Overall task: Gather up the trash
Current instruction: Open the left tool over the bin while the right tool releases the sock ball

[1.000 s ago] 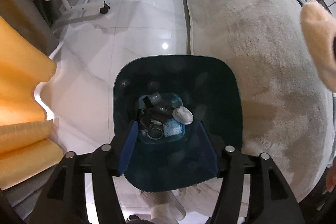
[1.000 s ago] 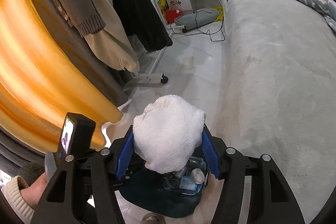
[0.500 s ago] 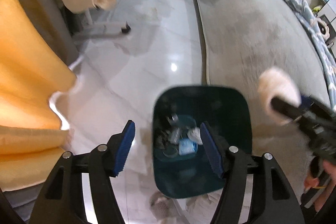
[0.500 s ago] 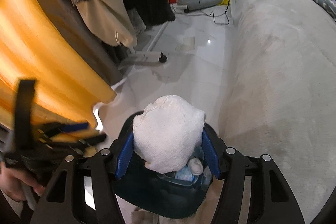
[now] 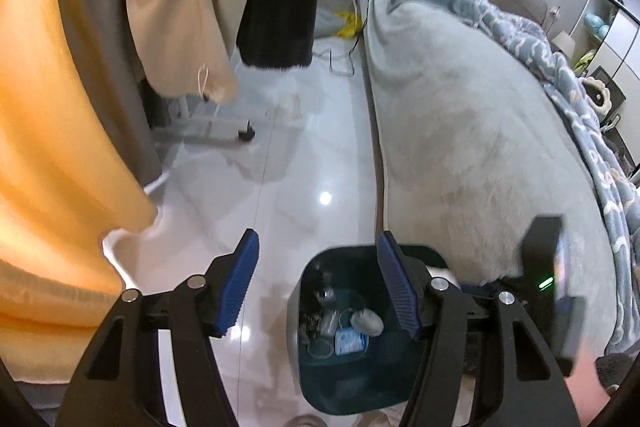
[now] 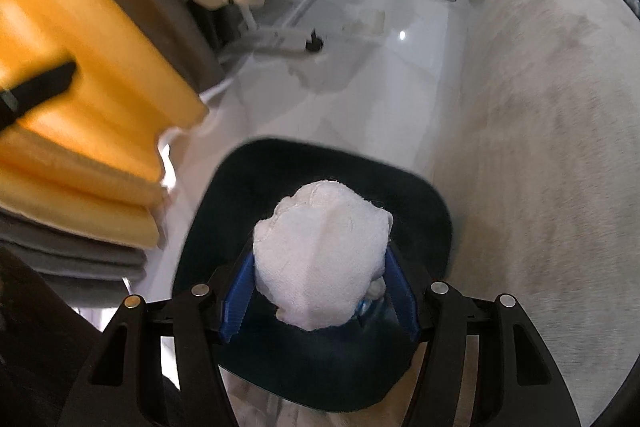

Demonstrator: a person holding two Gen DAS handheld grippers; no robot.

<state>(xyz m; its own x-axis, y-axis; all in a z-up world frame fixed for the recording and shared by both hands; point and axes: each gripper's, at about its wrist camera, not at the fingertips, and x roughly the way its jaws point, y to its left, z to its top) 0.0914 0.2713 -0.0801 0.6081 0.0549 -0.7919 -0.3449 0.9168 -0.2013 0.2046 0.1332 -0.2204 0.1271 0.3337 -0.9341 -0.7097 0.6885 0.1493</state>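
Now | right hand-held gripper [image 6: 320, 301] clamps one white wad [image 6: 322, 259] | left hand-held gripper [image 5: 318, 287] empty, closing | one bin [image 6: 424, 211]

Glossy white floor tiles [image 5: 296, 195], fuzzy grey bedspread [image 5: 472, 147], fluffy white wad [image 6: 320, 259].

Bin [image 5: 312, 393] on floor [image 5: 304, 163], just beside bed [image 5: 472, 131] edge, bed to its right. Trash pieces [image 5: 344, 327] in bin bottom. Curtain [image 5: 44, 147] left of bin, across floor strip. Hanging clothes [image 5: 192, 19] behind curtain, above rack base [image 5: 224, 135] on floor. Cables [image 5: 340, 63] on floor far back by bed corner. Blanket [image 5: 560, 75] on bed's far right side. Wad [image 6: 322, 259] between right gripper [image 6: 318, 293] pads, directly above bin [image 6: 248, 183] opening. Left gripper [image 5: 318, 285] left of bin centre, nothing between pads.
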